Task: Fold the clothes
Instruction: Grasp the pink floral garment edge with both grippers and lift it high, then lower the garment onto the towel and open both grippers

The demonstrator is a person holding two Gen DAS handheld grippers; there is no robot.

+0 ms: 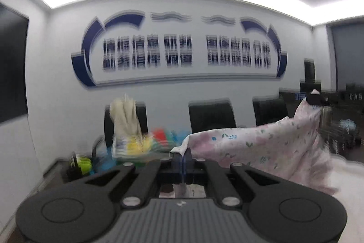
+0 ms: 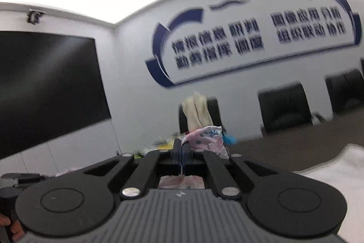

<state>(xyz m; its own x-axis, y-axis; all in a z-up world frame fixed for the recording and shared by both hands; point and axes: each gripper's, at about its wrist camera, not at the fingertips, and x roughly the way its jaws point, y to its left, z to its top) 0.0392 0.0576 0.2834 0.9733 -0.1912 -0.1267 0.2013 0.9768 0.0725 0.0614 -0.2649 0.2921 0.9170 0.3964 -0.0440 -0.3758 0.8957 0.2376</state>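
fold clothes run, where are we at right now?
Done: nothing visibly folded yet. In hand: left gripper and right gripper are each shut on an edge of the pink floral garment, lifted and stretched between them over the table. Left: lay it down, make the folds.

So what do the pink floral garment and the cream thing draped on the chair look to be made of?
The pink floral garment, pinched by the left gripper and right gripper, looks like thin, matte woven cloth, maybe cotton: it hangs in soft folds. The cream item on the black chair looks thicker and fuzzier, perhaps knit or towelling; blur leaves that open.
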